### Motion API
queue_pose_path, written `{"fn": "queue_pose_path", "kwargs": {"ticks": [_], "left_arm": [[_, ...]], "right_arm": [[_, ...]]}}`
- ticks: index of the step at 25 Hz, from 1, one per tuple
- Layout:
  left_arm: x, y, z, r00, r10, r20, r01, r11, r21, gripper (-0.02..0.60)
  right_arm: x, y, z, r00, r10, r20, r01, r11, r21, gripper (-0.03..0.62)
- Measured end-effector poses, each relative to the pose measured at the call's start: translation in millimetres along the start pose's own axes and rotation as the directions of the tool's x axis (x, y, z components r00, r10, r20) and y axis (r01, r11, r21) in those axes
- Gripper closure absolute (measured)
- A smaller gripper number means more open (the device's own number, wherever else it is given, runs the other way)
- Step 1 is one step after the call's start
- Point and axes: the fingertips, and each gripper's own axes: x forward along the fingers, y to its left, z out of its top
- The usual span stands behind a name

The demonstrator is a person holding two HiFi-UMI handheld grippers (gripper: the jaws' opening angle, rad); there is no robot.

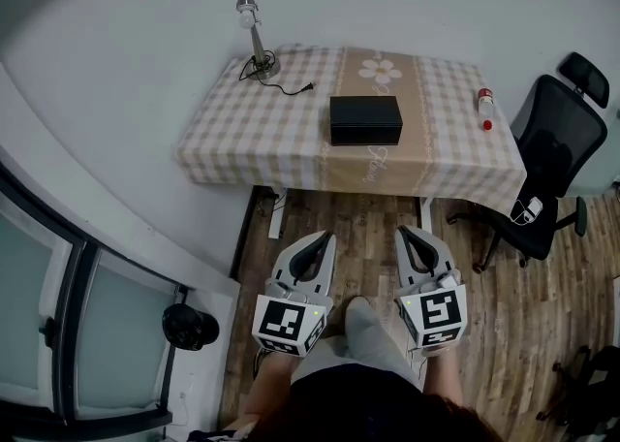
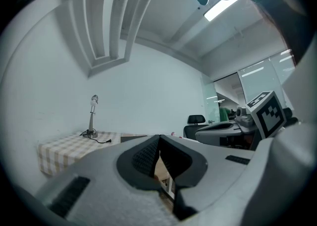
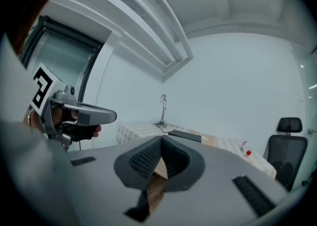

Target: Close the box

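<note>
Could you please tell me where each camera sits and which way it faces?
Head view: on the person's head, facing steeply down at table, box, left hand-held gripper, right hand-held gripper and legs.
Left gripper view: on that gripper, facing along shut jaws towards the lamp; the other shows at right.
Right gripper view: likewise; the other shows at left.
Shared: all three see table and lamp.

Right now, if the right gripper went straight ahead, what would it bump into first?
The right gripper would probably reach the front edge of the table first, near the black box. Only floor lies between, though depth is unclear.
</note>
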Motion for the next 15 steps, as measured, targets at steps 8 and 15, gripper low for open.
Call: {"fn": "queue_pose_path", "kwargs": {"ticks": [8,15], "left_arm": [[9,-8,-1,1.0,-0.017,-0.003,0.017,1.0,0.011,0.555],[28,-16,-1,0.999,-0.043,-0.014,0.044,0.999,0.028,0.555]], "right_arm": [[-8,-1,4,1.0,0.007,0.022,-0.008,0.998,0.061,0.577],[-5,-7,5,1.0,0.003,0.018,-0.004,0.999,0.051,0.577]]}}
